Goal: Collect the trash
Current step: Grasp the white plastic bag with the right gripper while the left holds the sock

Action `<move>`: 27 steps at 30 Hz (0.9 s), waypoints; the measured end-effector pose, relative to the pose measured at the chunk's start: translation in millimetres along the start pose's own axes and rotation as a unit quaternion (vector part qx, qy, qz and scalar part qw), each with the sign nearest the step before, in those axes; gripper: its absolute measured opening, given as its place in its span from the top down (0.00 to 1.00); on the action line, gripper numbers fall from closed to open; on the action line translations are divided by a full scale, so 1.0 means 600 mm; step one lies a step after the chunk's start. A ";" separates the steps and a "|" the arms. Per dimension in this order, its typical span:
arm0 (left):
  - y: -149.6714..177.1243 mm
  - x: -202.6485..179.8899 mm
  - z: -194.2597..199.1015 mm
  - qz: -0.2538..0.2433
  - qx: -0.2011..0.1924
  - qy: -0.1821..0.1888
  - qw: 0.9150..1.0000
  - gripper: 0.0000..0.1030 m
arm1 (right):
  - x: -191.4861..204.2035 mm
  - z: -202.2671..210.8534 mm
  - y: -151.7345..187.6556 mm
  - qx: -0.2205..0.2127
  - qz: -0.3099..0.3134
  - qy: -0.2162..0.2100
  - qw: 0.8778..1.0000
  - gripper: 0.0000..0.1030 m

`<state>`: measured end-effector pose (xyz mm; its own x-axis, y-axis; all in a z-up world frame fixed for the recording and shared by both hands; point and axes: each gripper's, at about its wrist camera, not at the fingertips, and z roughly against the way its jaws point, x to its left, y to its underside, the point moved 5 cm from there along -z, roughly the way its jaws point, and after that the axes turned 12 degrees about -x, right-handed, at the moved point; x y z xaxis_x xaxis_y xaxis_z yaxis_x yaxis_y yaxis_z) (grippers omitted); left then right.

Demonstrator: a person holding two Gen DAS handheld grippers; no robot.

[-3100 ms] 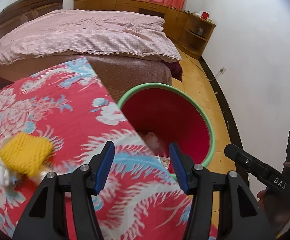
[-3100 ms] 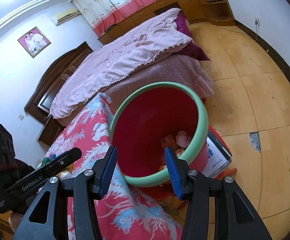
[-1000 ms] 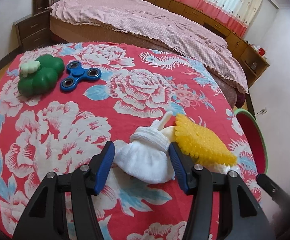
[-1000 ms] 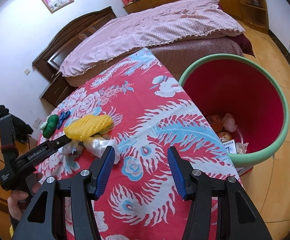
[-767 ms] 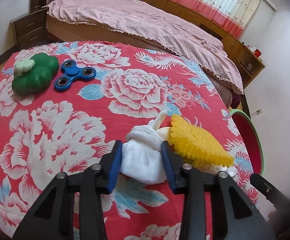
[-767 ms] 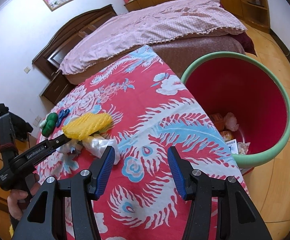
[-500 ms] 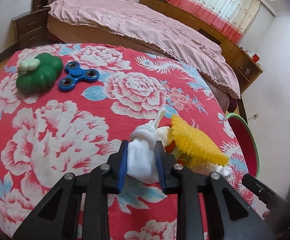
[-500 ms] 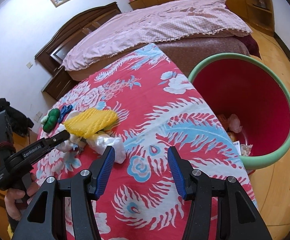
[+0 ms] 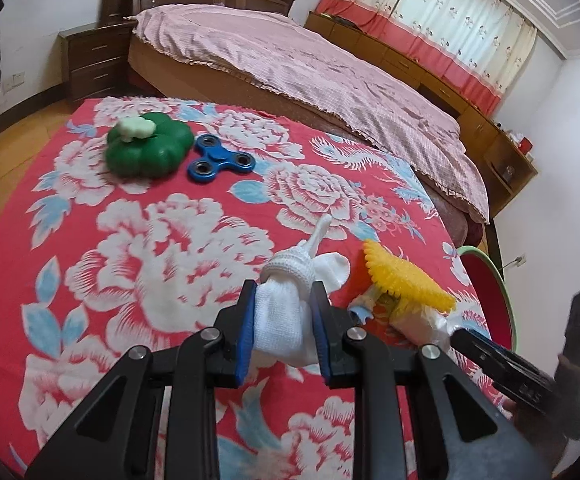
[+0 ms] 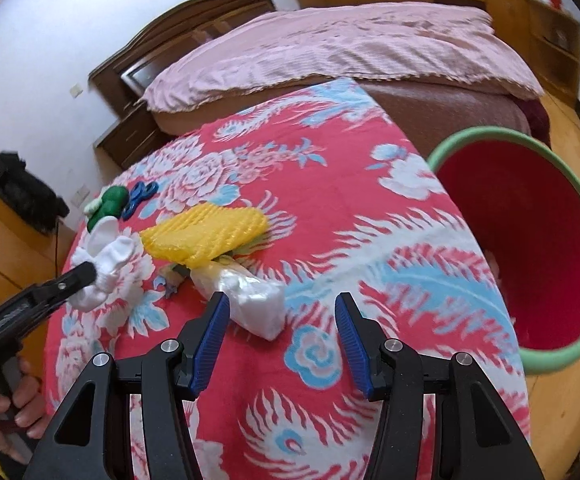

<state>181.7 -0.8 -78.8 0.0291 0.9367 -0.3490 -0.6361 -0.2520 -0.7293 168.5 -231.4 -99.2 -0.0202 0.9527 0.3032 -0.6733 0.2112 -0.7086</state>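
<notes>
My left gripper [image 9: 282, 326] has its fingers pinched tight on a white knitted sock [image 9: 286, 304], ribbed cuff pointing away from me, long axis along the fingers, over the floral tabletop [image 9: 130, 240]. My right gripper [image 10: 282, 340] hangs wide open, holding nothing, near a clear plastic wrapper [image 10: 250, 296].

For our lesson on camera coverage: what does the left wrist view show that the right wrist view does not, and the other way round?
Only the left wrist view shows the curtains and the left tongs shut on the white sock from behind.

Only the right wrist view shows the red bin's inside and the open right tongs near the plastic bag.

Both show the yellow sponge, green toy, blue spinner and bed.
</notes>
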 end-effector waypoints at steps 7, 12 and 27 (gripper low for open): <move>0.001 0.014 0.026 0.001 -0.010 -0.008 1.000 0.75 | 0.031 -0.038 0.006 0.015 0.044 -0.024 0.999 0.44; 0.005 0.018 0.035 0.003 -0.012 -0.008 1.000 0.75 | 0.048 -0.034 0.021 0.012 0.057 -0.028 0.998 0.51; 0.015 0.007 0.063 -0.001 -0.017 0.003 1.000 0.75 | 0.057 0.026 0.060 0.002 0.027 -0.037 0.999 0.71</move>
<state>147.0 9.8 -64.8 0.0355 0.9359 -0.3505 -0.6100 -0.2575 -0.7494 132.1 -194.4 -104.3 -0.1107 0.9440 0.3109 -0.6725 0.1592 -0.7228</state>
